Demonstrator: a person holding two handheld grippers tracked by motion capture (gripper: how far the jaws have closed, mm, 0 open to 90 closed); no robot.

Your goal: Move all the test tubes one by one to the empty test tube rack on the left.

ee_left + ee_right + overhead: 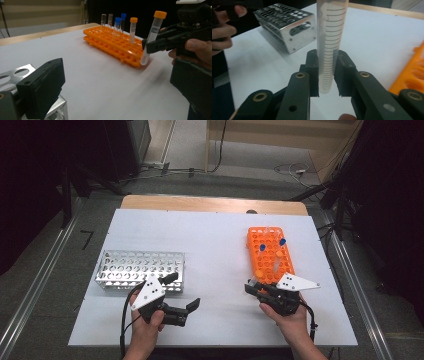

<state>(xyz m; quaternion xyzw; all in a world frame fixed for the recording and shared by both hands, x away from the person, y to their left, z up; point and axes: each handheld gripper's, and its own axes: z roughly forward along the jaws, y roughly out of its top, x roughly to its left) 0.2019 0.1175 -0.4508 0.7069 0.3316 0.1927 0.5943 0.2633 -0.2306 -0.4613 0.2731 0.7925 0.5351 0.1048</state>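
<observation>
Right tongs (329, 72): clamped on the orange-capped tube (152, 37), near its lower end.
Tube markings: black graduation lines; its printing is unreadable.
Left tongs (182, 295): released, nothing between them.
Orange rack (112, 42): just behind the tube.
Metal rack (140, 269): beside the left tongs.

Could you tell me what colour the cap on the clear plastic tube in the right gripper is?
Orange; left gripper view.

High view overhead facing forward, gripper views low, close, sharing orange rack (113, 42).
</observation>
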